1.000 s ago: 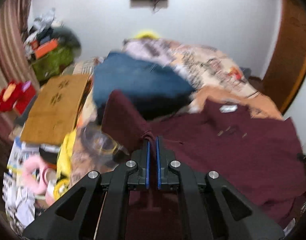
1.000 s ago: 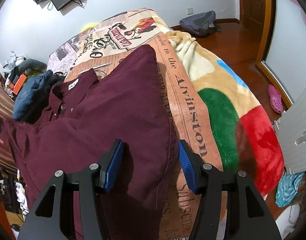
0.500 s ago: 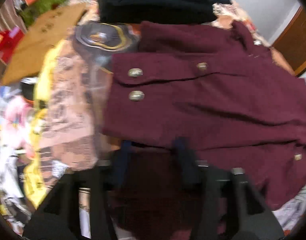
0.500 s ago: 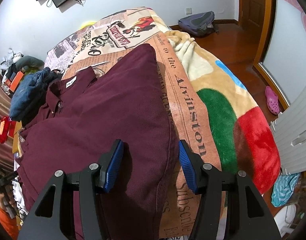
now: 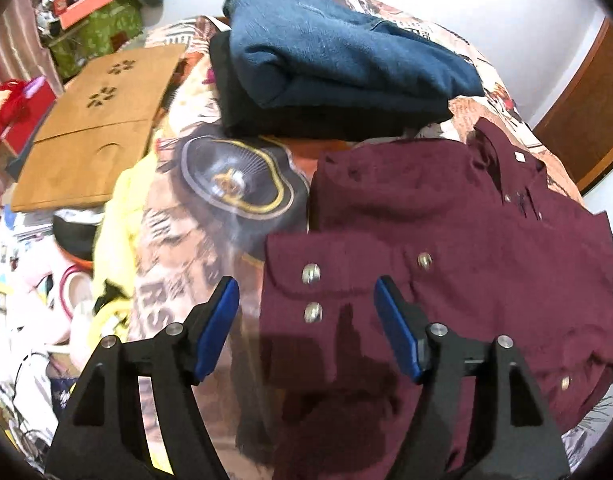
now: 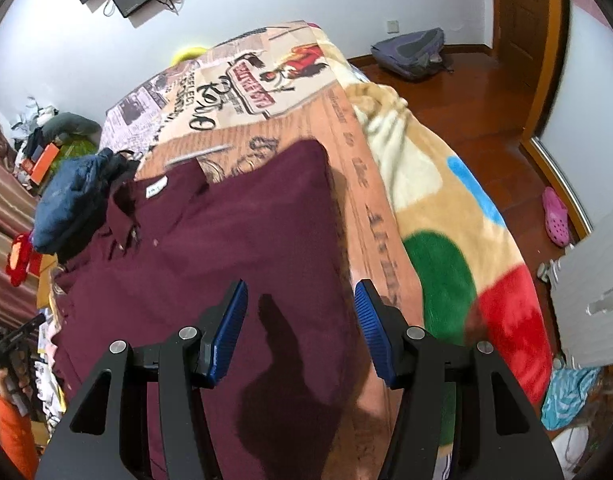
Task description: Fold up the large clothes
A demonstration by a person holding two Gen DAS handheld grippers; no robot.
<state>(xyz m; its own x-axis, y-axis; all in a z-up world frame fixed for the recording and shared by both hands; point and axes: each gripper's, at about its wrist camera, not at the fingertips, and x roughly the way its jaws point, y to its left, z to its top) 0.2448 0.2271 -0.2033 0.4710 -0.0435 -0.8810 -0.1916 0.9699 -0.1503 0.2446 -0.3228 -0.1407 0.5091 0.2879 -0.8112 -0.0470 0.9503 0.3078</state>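
A maroon shirt (image 5: 446, 208) lies spread on the bed, collar toward the far end. One sleeve is folded across its body, and the cuff (image 5: 346, 280) with its metal snaps faces up. My left gripper (image 5: 306, 296) hovers just above that cuff. Its jaws are opening, and the cuff shows between the blue pads (image 5: 220, 316) without being pressed. In the right wrist view the shirt (image 6: 226, 240) shows its straight right edge. My right gripper (image 6: 301, 294) stands open over that edge, gripping nothing.
A stack of folded blue and dark clothes (image 5: 338, 52) sits beyond the shirt's left shoulder. A brown board (image 5: 94, 128) and clutter lie left of the bed. A colourful blanket (image 6: 446, 248) hangs off the right side. A backpack (image 6: 410, 52) and a pink shoe (image 6: 556, 216) are on the floor.
My left gripper was shut on the maroon sleeve; it has come down, let the sleeve go and opened. The sleeve now lies folded across the shirt. The right gripper has shifted slightly, still open.
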